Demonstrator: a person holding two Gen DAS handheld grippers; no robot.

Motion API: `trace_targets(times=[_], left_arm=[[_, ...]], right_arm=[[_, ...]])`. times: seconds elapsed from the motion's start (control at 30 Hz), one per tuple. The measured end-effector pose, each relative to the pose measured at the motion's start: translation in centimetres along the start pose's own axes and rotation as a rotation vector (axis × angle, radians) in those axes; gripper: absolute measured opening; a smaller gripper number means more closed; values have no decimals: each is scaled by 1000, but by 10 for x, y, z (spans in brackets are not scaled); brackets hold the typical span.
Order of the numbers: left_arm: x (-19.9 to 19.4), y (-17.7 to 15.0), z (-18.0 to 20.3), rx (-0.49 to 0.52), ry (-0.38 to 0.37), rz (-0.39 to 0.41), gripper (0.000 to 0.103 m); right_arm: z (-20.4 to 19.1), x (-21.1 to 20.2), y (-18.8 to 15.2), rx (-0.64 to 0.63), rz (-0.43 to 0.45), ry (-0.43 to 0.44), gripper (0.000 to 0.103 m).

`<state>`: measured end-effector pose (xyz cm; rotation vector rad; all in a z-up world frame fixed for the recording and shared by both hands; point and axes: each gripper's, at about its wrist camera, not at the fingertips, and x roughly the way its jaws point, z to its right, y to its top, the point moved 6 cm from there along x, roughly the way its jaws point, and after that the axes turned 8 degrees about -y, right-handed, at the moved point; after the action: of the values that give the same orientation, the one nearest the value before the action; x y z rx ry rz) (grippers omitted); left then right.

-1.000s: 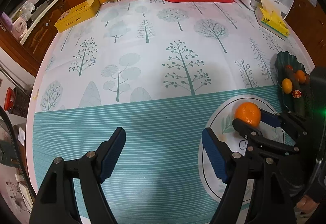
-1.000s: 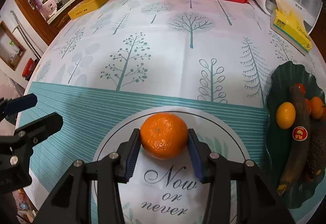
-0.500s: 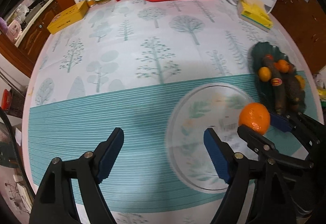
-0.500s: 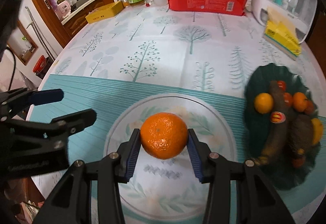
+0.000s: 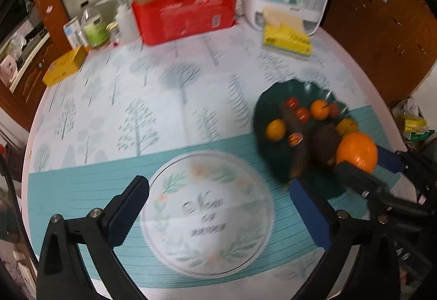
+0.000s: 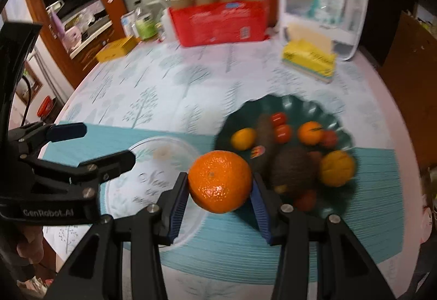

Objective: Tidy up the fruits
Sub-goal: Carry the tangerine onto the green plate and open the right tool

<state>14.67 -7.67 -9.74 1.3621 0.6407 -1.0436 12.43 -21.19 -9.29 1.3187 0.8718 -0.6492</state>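
- Left wrist view: the left gripper (image 5: 218,199) stands wide apart and holds nothing, above the round printed mat (image 5: 207,215) on the striped teal part of the tablecloth (image 5: 109,97).
- Same view: the right gripper (image 5: 363,160) enters from the right edge, clamped on the orange (image 5: 357,151), which hangs over the near rim of the dark green dish (image 5: 297,87).
- The dish is glossy with a scalloped edge. It carries small round citrus, small red fruits and long dark fruits, one bearing a sticker; the picture is motion-blurred and finer detail cannot be told.
- Right wrist view: the right gripper (image 6: 220,188) has both ribbed blue pads (image 6: 179,200) pressed against the sides of the orange (image 6: 220,181). The fruit is round, with dimpled, shiny peel.
- The orange is off the table, near the dark green dish's (image 6: 289,102) left rim and just short of the heaped fruit.
- Judged risk: a round, slick-skinned fruit held on two narrow contact lines may roll out if the grip slackens early, then run across the smooth cloth.
- Judged risk: the dish is crowded; setting the orange on the heap may nudge the small fruits over the shallow rim, or leave the orange perched and unstable.
- Judged risk: the left gripper (image 6: 90,147) sits near the travel path; contact appears unlikely but possible.
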Motion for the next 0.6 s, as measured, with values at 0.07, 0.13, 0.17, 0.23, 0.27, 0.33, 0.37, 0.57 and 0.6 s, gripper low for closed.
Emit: trace_targets(times=[0.07, 0.13, 0.17, 0.23, 0.27, 0.33, 0.37, 0.57, 0.6], left_arm=[[0, 9, 15, 6, -3, 15, 102], [0, 21, 32, 11, -8, 35, 102], [0, 27, 39, 16, -10, 43, 102], [-1, 38, 53, 30, -3, 63, 102], [0, 44, 59, 36, -2, 72, 102], [0, 56, 70, 41, 1, 90, 102], [1, 62, 73, 41, 5, 97, 102], [18, 83, 84, 25, 27, 99, 102], [23, 84, 85, 17, 27, 91, 102]], right_arm=[[22, -9, 11, 6, 28, -13, 45], [41, -17, 20, 15, 53, -22, 45], [51, -21, 26, 22, 66, -26, 45], [72, -26, 38, 35, 92, -39, 45], [81, -27, 43, 38, 99, -45, 45], [96, -27, 53, 38, 113, -51, 45], [100, -26, 55, 35, 116, -53, 45], [118, 2, 61, 19, 79, -48, 46], [118, 8, 60, 13, 69, -44, 46]])
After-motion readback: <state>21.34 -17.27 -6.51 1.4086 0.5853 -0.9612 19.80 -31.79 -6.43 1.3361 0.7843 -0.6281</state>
